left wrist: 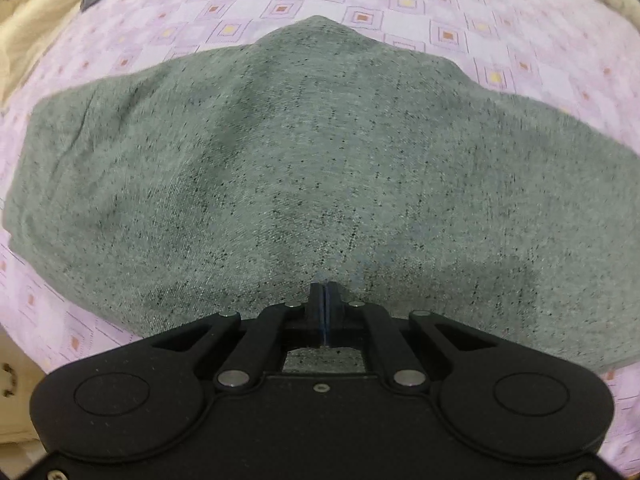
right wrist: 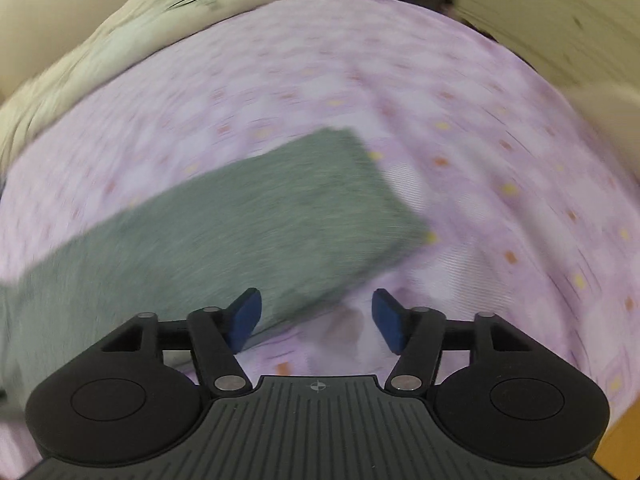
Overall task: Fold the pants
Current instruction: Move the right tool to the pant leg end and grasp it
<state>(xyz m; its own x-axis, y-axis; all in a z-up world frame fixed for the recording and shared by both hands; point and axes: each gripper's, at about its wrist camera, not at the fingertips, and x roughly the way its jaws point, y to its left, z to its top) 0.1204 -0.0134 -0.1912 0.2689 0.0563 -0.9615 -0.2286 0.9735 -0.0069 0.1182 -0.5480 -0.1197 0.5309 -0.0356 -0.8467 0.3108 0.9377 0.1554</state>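
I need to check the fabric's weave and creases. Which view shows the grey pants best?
The left wrist view: the grey pants fill it, sharp enough to show speckles and creases. The right wrist view shows them blurred, running off the left edge.

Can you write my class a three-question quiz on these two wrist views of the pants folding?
1. True or false: the right gripper grips the pants.
2. The left gripper is: A open, B shut, C out of view.
3. What colour is the sheet under the pants?

Key: 1 false, its jaws stand open with nothing between them. 2 B. 3 pink, with small squares.
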